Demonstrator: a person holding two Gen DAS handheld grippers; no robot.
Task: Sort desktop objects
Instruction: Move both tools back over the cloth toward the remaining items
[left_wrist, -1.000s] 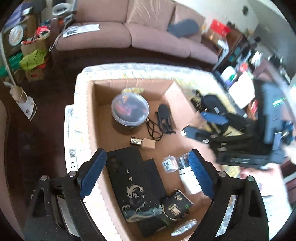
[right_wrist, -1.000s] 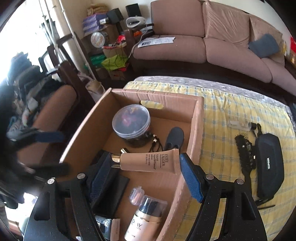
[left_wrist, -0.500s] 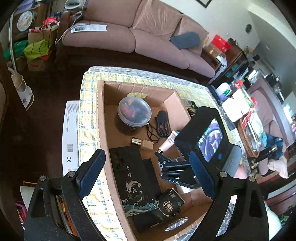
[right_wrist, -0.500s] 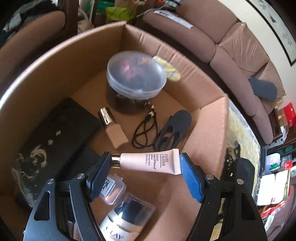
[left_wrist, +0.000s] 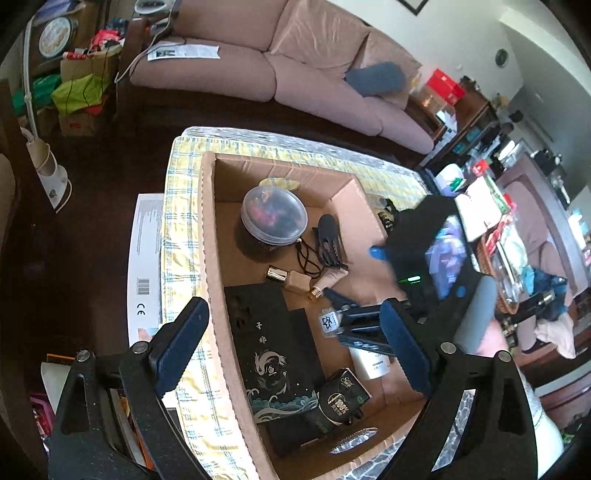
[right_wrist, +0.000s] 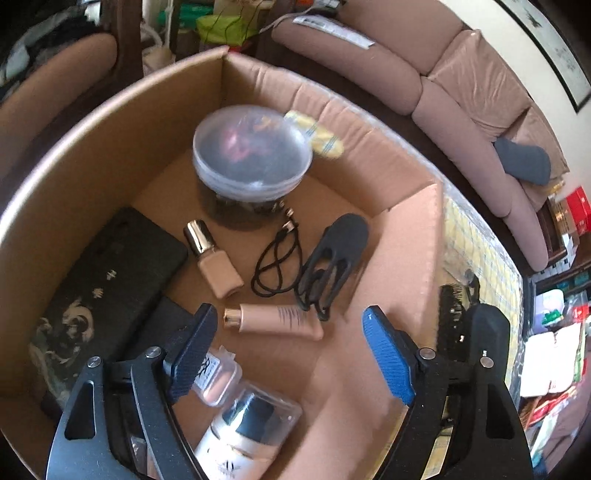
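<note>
Left wrist view looks down from higher; right wrist view sits closer; both share the open brown cardboard box (left_wrist: 207, 236) (right_wrist: 92, 147)

Daylight fills my views; fisheye bends the edges into dark corners, and the cardboard box (right_wrist: 110, 122) rim blurs slightly nearby.

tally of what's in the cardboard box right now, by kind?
Cosmetic bottles/tubes: 3 – square foundation bottle, cream tube, boxed white bottle
Clear containers: 2 – round lidded tub, small clear case
Black flat boxes: 2 – dragon-print box, plain one
Hair clip: 1
Black cord: 1
Yellow pouch: 1
Green-black pack: 1
Total: 11
</note>
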